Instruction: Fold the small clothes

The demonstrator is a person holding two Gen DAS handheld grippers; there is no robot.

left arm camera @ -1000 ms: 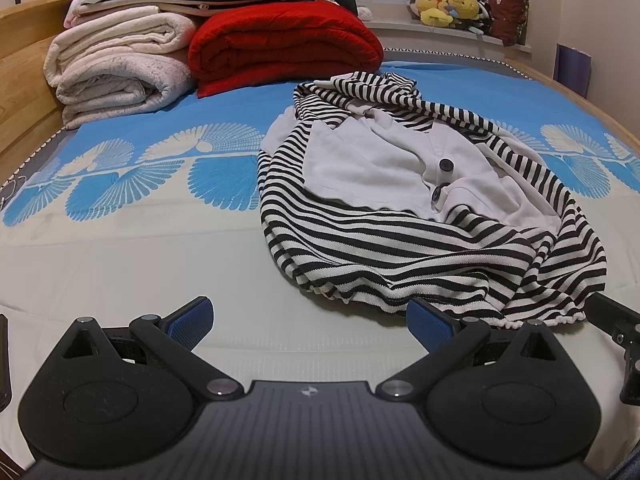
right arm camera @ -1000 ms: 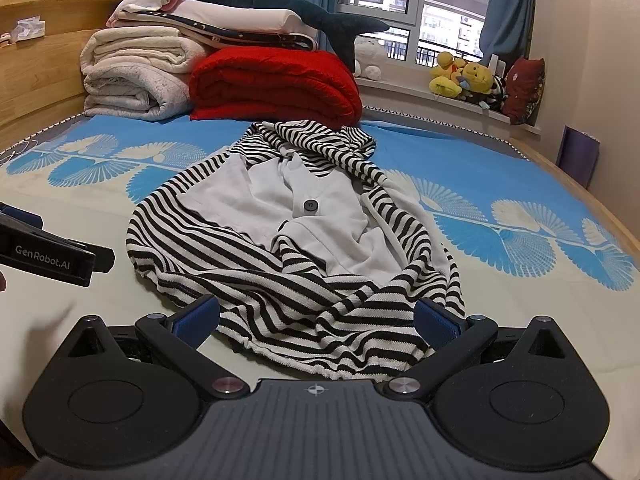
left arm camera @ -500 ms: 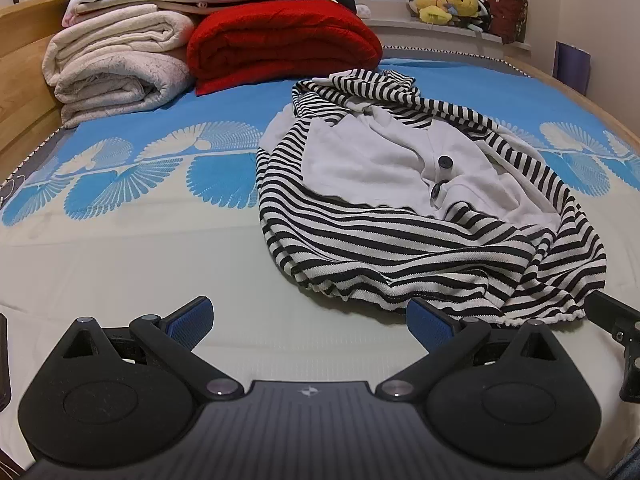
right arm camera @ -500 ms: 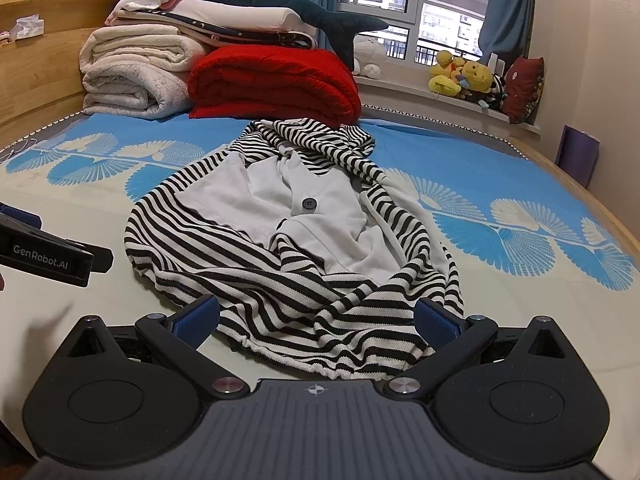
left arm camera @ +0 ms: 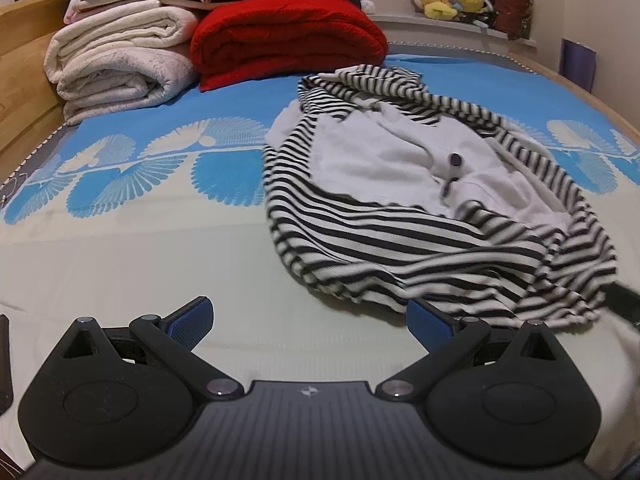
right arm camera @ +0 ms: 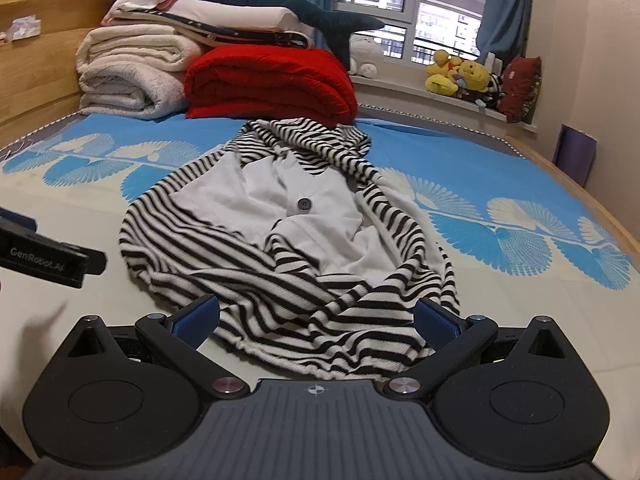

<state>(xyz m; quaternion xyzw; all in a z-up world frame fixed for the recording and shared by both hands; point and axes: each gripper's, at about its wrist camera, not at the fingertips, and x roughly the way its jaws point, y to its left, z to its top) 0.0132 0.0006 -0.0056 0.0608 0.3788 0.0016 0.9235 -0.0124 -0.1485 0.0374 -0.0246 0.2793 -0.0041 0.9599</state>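
While my left gripper (left arm camera: 309,320) hangs low over the pale part of the sheet (left arm camera: 120,248), its blue pads stand wide apart with nothing between them. The striped top (left arm camera: 420,216) lies crumpled ahead and to its right, and the near hem sits just beside the right-hand pad (left arm camera: 430,326); whether they touch I cannot tell. My right gripper (right arm camera: 318,320) is spread just as wide and holds nothing, and the same hem lies between its pads in that view. The top is black-and-white striped with a white panel showing a dark button (right arm camera: 305,203). It rests in the middle of the bed, well short of the red blanket (right arm camera: 272,80) and the rolled white blankets (right arm camera: 128,76) stacked near the headboard (right arm camera: 36,60). From the right wrist I see the left gripper's finger (right arm camera: 52,260) at the left edge, clear of the cloth.
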